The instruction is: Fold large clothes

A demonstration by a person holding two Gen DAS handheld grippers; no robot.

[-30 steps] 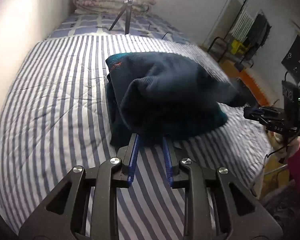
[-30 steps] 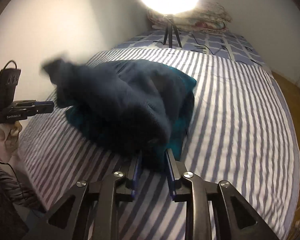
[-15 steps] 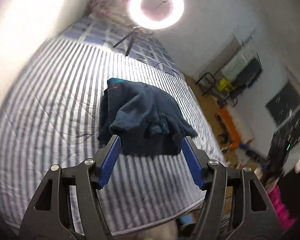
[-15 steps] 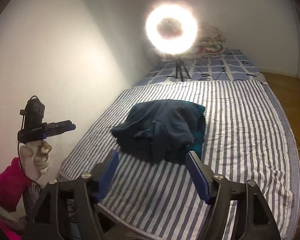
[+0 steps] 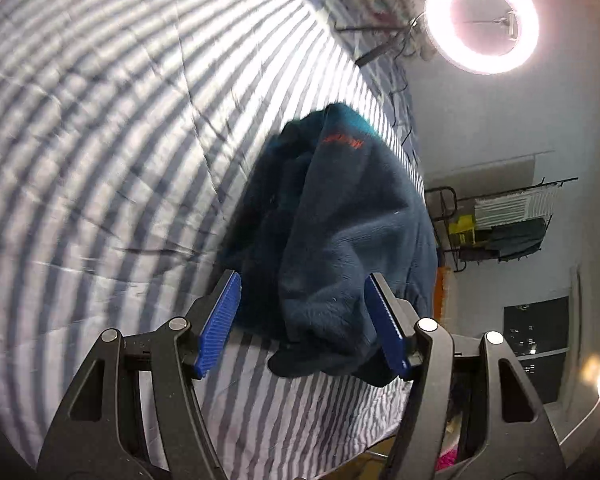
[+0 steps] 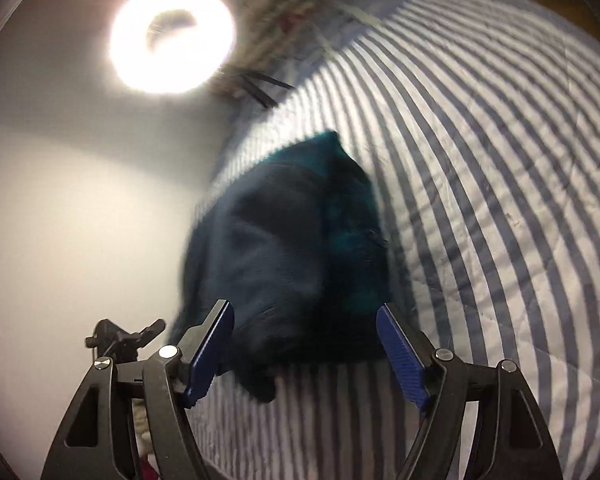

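Observation:
A dark navy fleece garment (image 5: pixel 340 220) with teal lining and a small red logo lies in a loose heap on the striped bed (image 5: pixel 100 140). My left gripper (image 5: pixel 303 280) hovers just in front of the heap; its jaws are closing, and the blue pads (image 5: pixel 220 320) flank the near folds without pressing them. The right wrist view shows the same garment (image 6: pixel 284 248), blurred, on the bed (image 6: pixel 500 200). My right gripper (image 6: pixel 304 306) stands open, framing its near edge and holding nothing. At lower left of that view is the left gripper (image 6: pixel 120 336).
A lit ring light (image 5: pixel 480 28) on a tripod stands at the head of the bed, also bright in the right wrist view as the ring light (image 6: pixel 172 36). A drying rack (image 5: pixel 508 220) stands by the far wall. A white wall (image 6: pixel 80 200) borders the bed.
Both grippers let go of the garment and opened; it dropped into a heap on the bed. Both views then rolled sideways and came closer to the heap.

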